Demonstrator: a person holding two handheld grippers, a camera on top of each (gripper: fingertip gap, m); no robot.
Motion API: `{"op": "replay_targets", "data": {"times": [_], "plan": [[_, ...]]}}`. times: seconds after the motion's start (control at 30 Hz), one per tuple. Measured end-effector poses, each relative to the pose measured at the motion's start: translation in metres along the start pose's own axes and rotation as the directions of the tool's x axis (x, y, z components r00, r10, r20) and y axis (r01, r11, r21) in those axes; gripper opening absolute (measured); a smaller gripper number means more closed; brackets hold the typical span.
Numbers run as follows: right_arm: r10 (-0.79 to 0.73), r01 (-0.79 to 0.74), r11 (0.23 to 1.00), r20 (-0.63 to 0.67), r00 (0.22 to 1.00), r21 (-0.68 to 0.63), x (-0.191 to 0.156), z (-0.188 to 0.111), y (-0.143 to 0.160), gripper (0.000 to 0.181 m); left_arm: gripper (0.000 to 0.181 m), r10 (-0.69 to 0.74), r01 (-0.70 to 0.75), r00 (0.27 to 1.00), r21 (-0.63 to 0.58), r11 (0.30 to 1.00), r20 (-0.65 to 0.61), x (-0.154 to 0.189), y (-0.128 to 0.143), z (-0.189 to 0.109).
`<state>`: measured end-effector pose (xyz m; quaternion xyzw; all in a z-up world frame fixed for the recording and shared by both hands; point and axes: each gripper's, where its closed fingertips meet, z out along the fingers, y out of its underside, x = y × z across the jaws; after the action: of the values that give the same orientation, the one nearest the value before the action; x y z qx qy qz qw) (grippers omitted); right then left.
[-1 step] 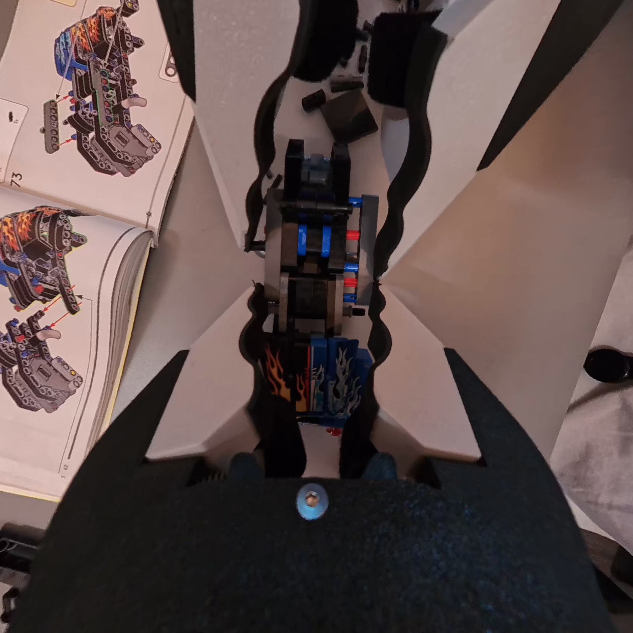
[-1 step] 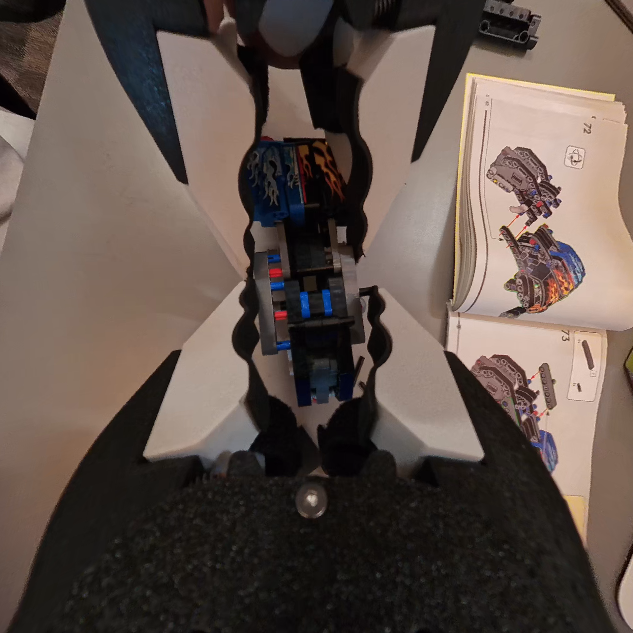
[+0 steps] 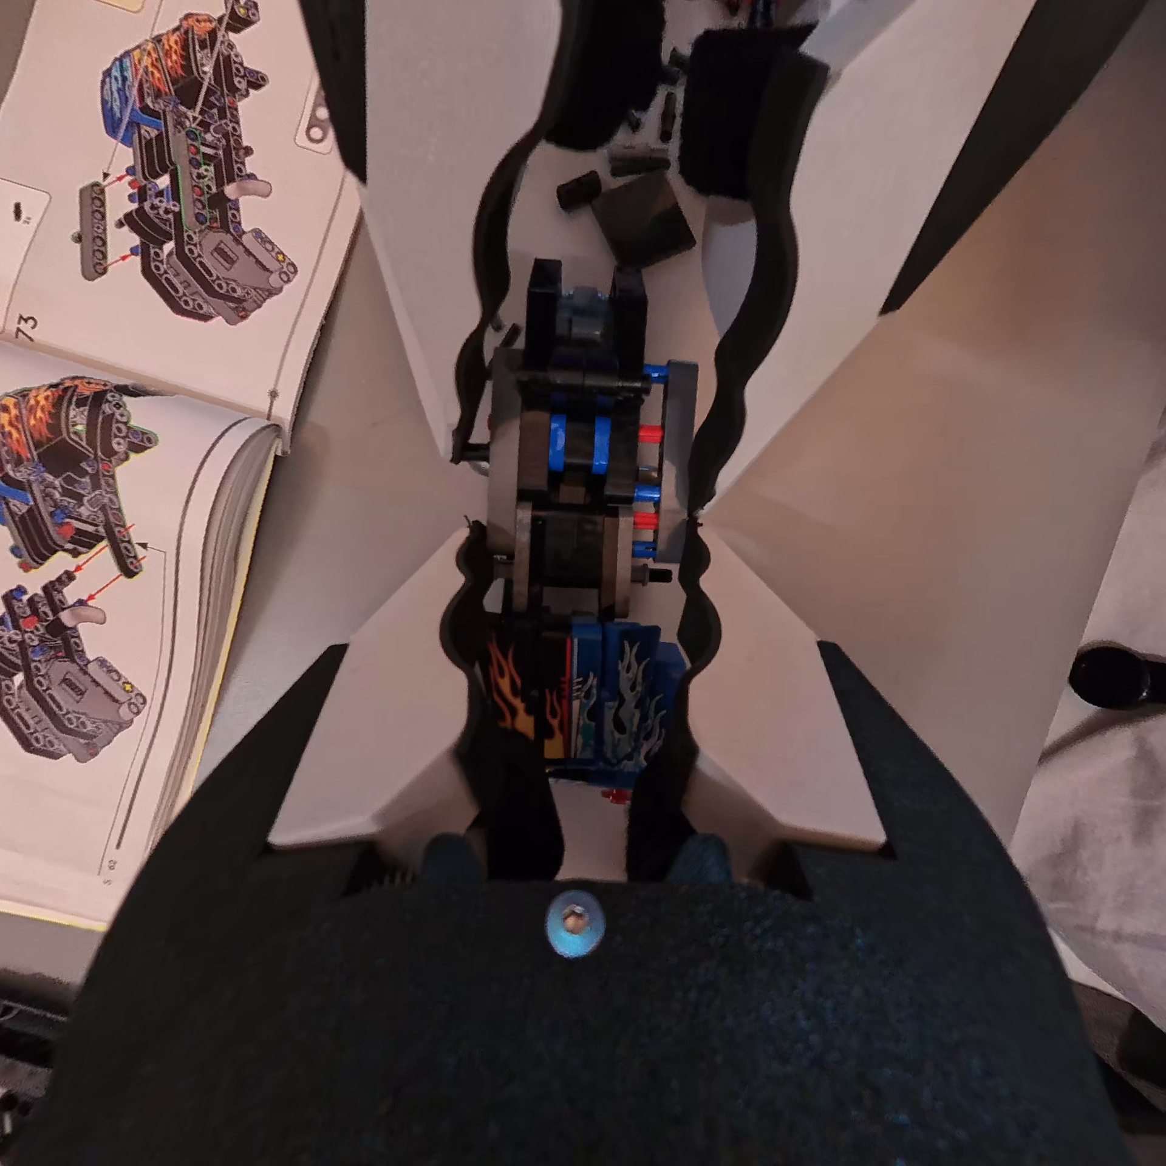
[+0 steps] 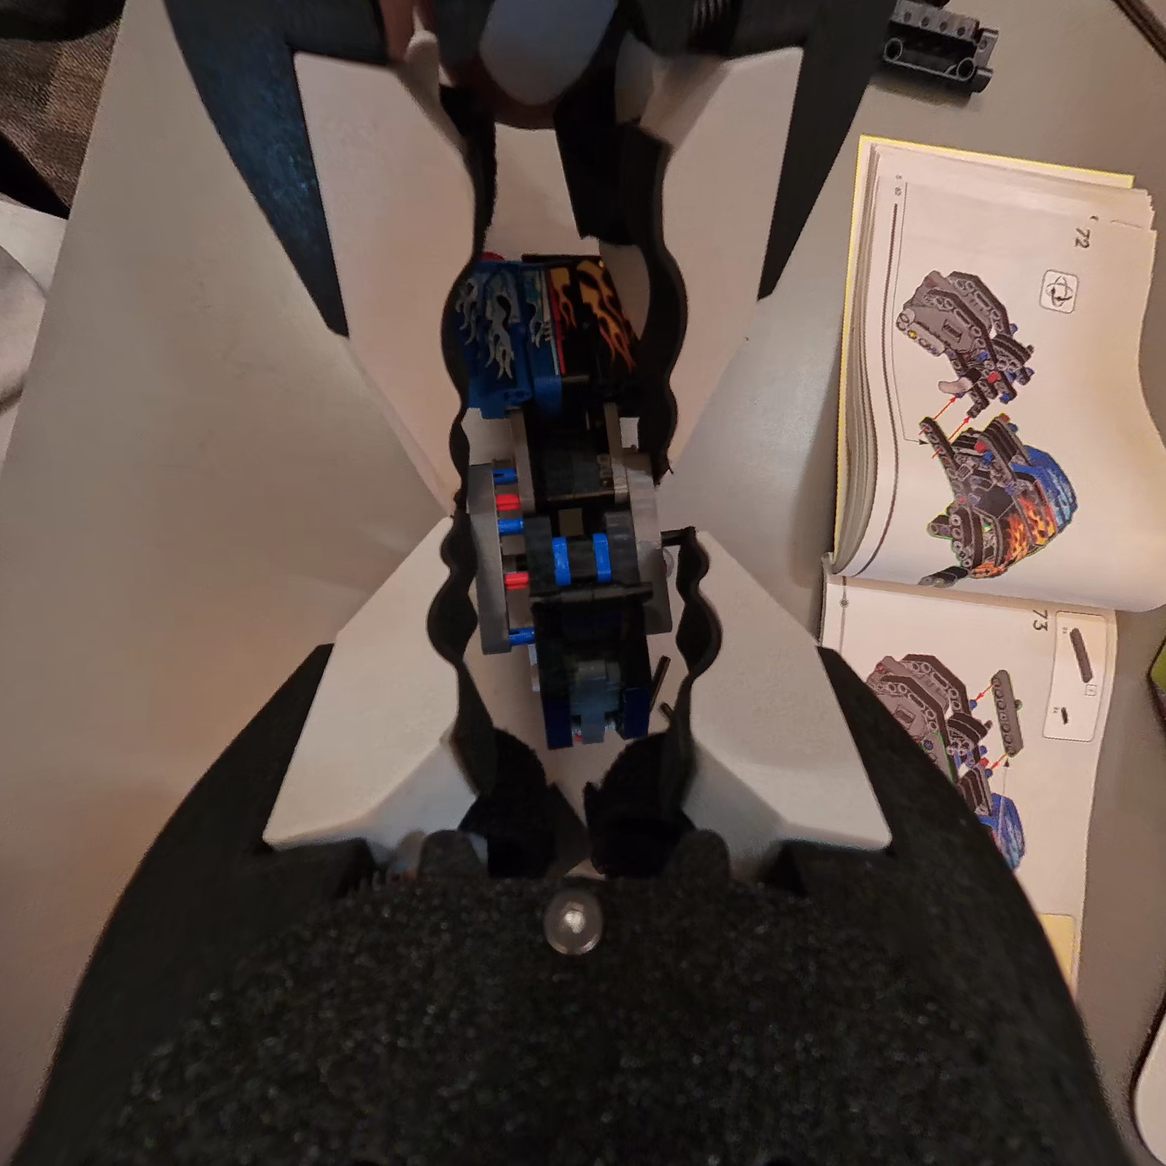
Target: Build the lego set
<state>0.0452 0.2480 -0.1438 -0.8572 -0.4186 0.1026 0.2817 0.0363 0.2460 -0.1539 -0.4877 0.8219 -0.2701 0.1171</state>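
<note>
The lego model (image 3: 577,505) is black and grey with blue and red pins and flame stickers. It hangs between both grippers over the table. My left gripper (image 3: 579,530) is shut on its flame-sticker end (image 3: 580,694). My right gripper (image 4: 571,530) comes from the opposite side and is shut on the model (image 4: 568,555) at its grey-beam middle. A grey beam (image 3: 678,454) sits on the blue and red pins with a small gap to the body. The fingertips of the two grippers nearly touch.
An open instruction booklet (image 3: 126,441) lies to the left, and shows to the right in the right wrist view (image 4: 984,441). A loose black panel (image 3: 643,217) and small black pins (image 3: 577,189) lie under the model. A black beam piece (image 4: 940,44) lies far off. The grippers are tip to tip, or close to it.
</note>
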Motion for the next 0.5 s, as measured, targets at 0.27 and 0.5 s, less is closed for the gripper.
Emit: {"op": "replay_targets", "data": {"times": [0.27, 0.5], "plan": [[-0.029, 0.029, 0.999, 0.018, 0.999, -0.013, -0.002, 0.003, -0.002, 0.07, 0.058, 0.03, -0.03, 0.999, 0.031, 0.999, 0.016, 0.001, -0.002, 0.001], [-0.081, 0.085, 0.994, 0.056, 0.995, -0.065, -0.006, 0.007, 0.0, 0.065, 0.061, 0.044, -0.051, 0.996, 0.097, 0.994, 0.071, -0.004, -0.006, 0.002]]}}
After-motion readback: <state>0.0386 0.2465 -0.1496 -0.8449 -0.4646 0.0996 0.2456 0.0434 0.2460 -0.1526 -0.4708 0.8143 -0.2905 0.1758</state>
